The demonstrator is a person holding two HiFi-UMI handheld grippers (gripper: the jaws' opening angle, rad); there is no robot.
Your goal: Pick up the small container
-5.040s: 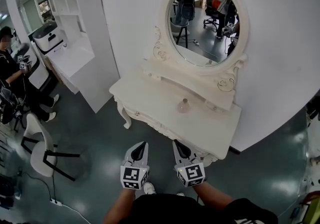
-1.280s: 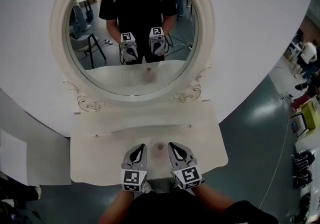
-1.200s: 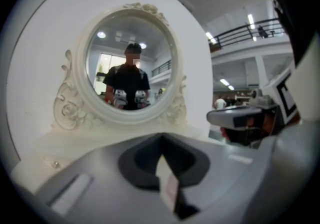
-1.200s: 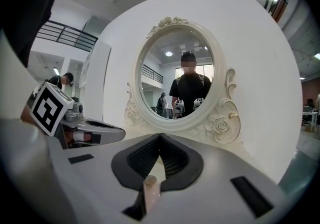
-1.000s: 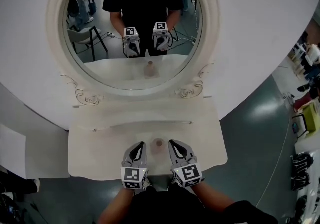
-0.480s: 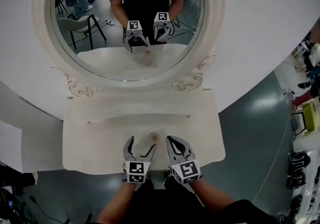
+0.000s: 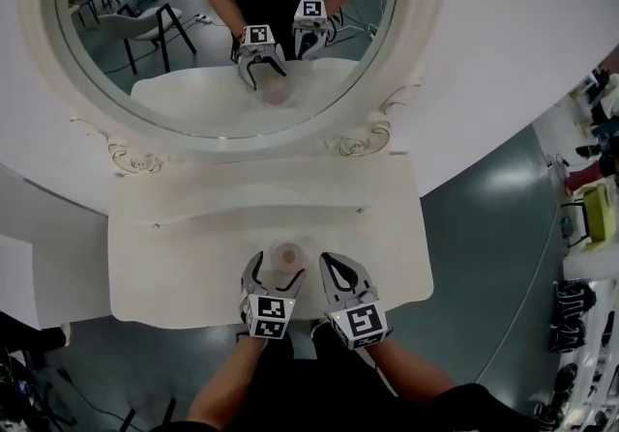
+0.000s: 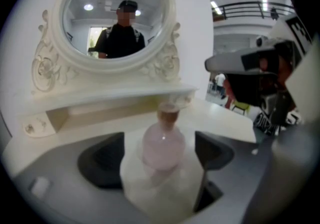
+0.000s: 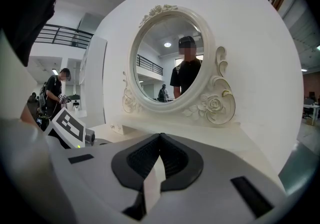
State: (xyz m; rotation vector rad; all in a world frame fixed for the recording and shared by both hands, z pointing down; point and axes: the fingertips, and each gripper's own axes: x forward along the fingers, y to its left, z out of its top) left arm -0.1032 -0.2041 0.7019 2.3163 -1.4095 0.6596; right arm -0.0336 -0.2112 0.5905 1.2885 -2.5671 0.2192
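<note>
The small container [image 7: 286, 254] is a pale pink, round-bellied bottle with a short neck, standing upright near the front edge of the white dressing table [image 7: 184, 256]. My left gripper [image 7: 278, 272] reaches over that edge. Its jaws are opening, with the bottle [image 8: 163, 143] between them and a gap at each pad. In the left gripper view the gripper [image 8: 159, 157] frames the bottle on both sides. My right gripper [image 7: 340, 272] hovers just right of the bottle, shut with nothing in it; its jaws [image 9: 160, 143] meet.
A large oval mirror [image 7: 222, 24] in an ornate white frame rises behind a low raised shelf [image 7: 261, 211] at the table's back. It reflects the person, both grippers and the bottle. Dark green floor surrounds the table.
The person has stepped up to the table. The left gripper's jaws went from shut to wide apart and moved forward around the bottle. The right gripper stayed shut beside it.
</note>
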